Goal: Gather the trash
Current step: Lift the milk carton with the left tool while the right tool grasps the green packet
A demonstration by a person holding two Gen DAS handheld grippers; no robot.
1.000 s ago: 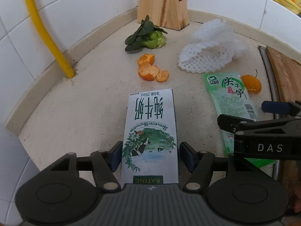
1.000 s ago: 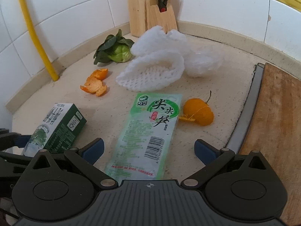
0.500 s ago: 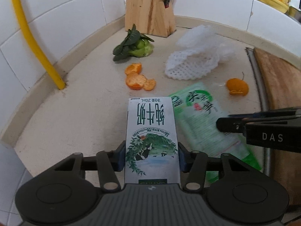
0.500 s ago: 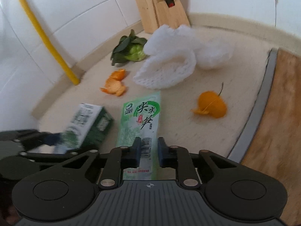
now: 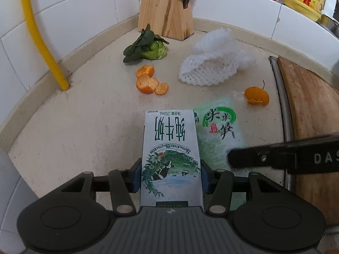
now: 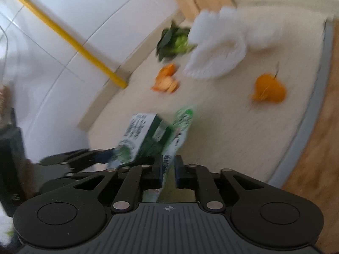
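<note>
The milk carton (image 5: 171, 158) is clamped between the pads of the left claw (image 5: 170, 176), and the green wrapper (image 5: 218, 135), just right of the carton, is pinched by the narrowed right claw (image 6: 168, 168). The thin, slick wrapper could slip free if lifted quickly. Beyond the carton, peel (image 5: 151, 82) and foam net (image 5: 208, 72) are left on the bench (image 5: 84, 114).

Wooden knife block (image 5: 166, 6) against tiled wall, yellow pipe (image 5: 40, 36), cutting board (image 5: 313, 114).

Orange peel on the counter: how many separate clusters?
2. One peel cluster lies in front of the greens; a second peel lies right, near the cutting board. More may hide behind the grippers.
</note>
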